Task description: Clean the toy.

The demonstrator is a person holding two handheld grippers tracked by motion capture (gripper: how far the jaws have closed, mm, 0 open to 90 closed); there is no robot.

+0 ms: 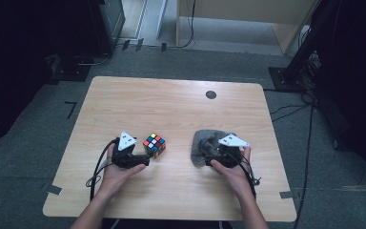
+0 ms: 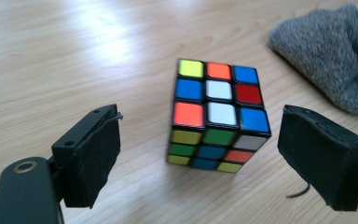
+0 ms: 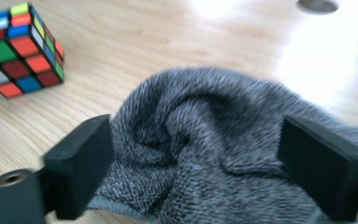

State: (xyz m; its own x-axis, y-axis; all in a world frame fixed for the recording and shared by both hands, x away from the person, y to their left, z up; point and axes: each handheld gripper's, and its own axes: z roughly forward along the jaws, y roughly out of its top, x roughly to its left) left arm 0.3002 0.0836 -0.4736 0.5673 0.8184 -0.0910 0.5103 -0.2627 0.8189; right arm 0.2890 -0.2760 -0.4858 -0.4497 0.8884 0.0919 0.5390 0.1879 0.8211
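Jaws of the left gripper (image 2: 200,158) are spread wide, with the puzzle cube (image 2: 216,114) set on the table (image 1: 171,105) just ahead, ungrasped. The grey cloth (image 3: 214,149) is straddled by the right gripper (image 3: 191,172), its jaws parted on either side, near the cube.

A pale wood table (image 1: 171,105) with rounded corners stands on grey carpet (image 1: 38,157). A small dark round disc (image 1: 211,94) is set near its far edge, right of the middle. Black tape marks (image 1: 70,109) lie on the carpet off the left edge and by both near corners. Beyond the far edge stand a light wooden cabinet (image 1: 248,16) and dark equipment (image 1: 109,21); a black stand (image 1: 305,52) rises at the far right. Cables (image 1: 310,143) trail along the right side. Light glares brightly on the tabletop.
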